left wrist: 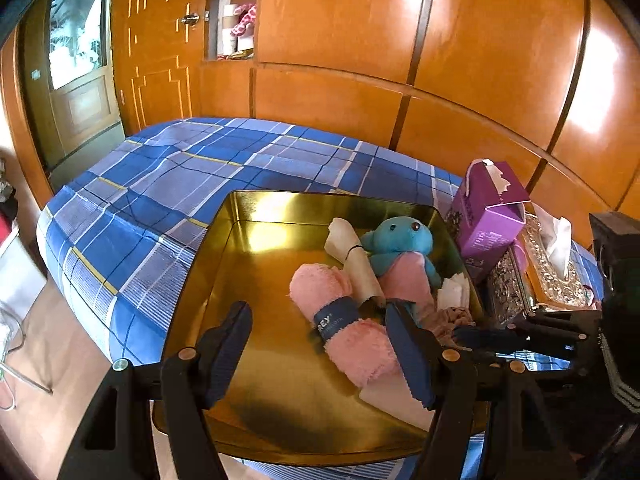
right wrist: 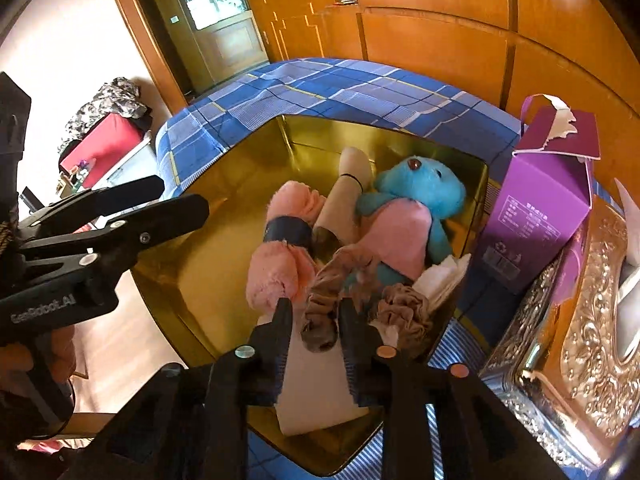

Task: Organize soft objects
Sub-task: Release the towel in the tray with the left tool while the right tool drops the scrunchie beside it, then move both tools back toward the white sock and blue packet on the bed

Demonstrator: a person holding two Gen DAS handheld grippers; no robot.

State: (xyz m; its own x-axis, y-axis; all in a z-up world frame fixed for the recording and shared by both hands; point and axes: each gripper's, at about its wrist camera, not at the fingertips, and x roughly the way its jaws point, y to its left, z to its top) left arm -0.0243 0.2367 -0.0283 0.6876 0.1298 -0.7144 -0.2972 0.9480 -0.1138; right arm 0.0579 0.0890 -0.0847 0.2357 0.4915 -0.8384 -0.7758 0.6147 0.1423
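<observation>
A gold tin tray [left wrist: 256,272] [right wrist: 224,288] lies on the blue plaid table. In it lie a rolled pink towel [left wrist: 344,320] [right wrist: 280,248] with a dark band, a beige roll [left wrist: 356,260] [right wrist: 344,204], a blue plush bear [left wrist: 400,244] [right wrist: 420,192] and folded white cloths [left wrist: 452,292] [right wrist: 444,276]. My left gripper [left wrist: 320,352] is open above the tray, over the towel's near end. My right gripper [right wrist: 316,320] hangs over the tray's near corner, its jaws close around bunched tan stockings [right wrist: 332,296] [left wrist: 452,316]; its fingers [left wrist: 492,336] show in the left wrist view.
A purple carton [left wrist: 484,216] [right wrist: 536,208] stands right of the tray. Beside it sit an ornate silver-and-gold tissue box [left wrist: 548,276] [right wrist: 592,328]. Wooden wardrobe panels [left wrist: 400,40] back the table. A door [left wrist: 76,80] and floor clutter [right wrist: 104,136] lie left.
</observation>
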